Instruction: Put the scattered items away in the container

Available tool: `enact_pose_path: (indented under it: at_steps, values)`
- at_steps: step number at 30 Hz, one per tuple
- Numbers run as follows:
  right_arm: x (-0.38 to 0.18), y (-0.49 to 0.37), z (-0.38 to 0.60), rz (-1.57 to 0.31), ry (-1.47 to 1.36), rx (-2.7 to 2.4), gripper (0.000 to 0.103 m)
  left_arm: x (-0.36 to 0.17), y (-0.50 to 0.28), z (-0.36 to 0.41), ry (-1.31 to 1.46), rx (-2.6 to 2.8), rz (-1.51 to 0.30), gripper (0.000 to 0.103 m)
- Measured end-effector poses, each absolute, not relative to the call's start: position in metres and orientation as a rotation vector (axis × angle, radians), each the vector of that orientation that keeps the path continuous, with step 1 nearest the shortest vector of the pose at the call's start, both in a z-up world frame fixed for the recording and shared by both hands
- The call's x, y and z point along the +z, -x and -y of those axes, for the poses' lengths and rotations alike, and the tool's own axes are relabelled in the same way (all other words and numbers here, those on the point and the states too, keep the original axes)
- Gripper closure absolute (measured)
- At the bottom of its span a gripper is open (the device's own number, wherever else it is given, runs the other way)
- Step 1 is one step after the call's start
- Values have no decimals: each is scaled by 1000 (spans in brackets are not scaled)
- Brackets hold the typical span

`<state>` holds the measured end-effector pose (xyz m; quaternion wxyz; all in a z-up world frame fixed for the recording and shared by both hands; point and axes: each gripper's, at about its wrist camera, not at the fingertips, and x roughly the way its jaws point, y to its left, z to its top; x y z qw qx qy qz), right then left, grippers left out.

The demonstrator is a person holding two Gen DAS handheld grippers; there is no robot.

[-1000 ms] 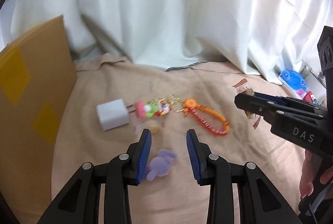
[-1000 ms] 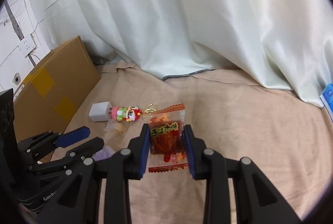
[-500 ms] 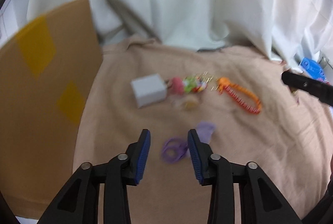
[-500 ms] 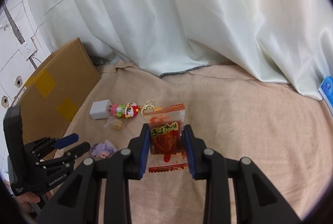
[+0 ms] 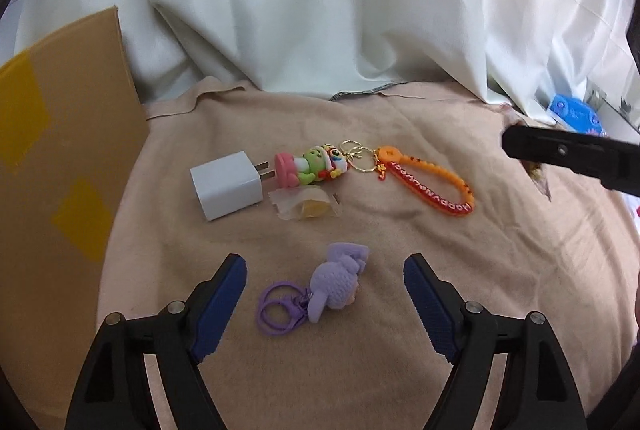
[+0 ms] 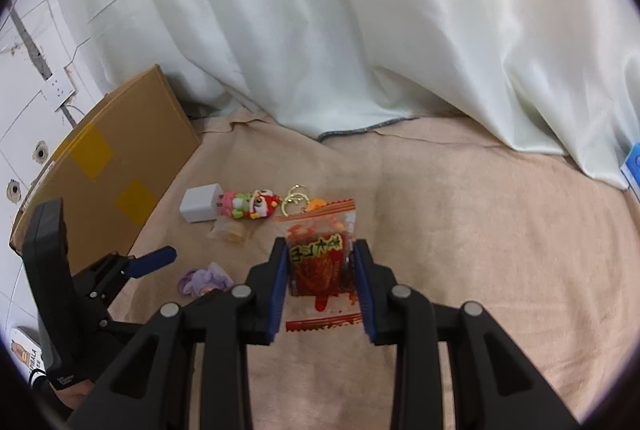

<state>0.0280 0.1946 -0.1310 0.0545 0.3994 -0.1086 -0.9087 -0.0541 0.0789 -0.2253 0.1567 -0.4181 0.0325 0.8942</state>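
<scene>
Five loose things lay on the tan cloth (image 5: 400,310) in the left wrist view, none of them yet in the cardboard box (image 5: 60,158) that stood at the cloth's left edge and was, by my judgement, the container meant. They were a white plug (image 5: 226,184), a green and pink toy figure (image 5: 310,168) just beside the plug's prongs, a clear wrapped sweet (image 5: 306,206) in front of the figure, an orange wrist strap (image 5: 430,184) joined to the figure by gold rings, and a purple knitted charm (image 5: 334,284) with its purple clasp ring. The left gripper (image 5: 324,276) had its fingers spread wide and empty, with the purple charm lying between them on the cloth, so a pick of that charm looked like the step in hand. The right gripper (image 6: 320,266) was pinching a red snack packet (image 6: 320,258) by its sides, held up clear of the cloth and well apart from the box. The inside of the box was not visible, so what it already held could not be told. By what showed, the tidying was at an early stage: one packet lifted but not dropped in, and five things left.
</scene>
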Motion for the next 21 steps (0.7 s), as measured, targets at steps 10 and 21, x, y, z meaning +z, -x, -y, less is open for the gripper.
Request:
enact_pose_path:
  at_steps: [10,21]
  values:
    - [-131,-26,-199,371,-1201,-2762,67,-236,60,-89,1226,2471,-161,74]
    - [-125,-26,-201,385,-1174,-2767,67,-203,53,-75,1118,2511,-59,77]
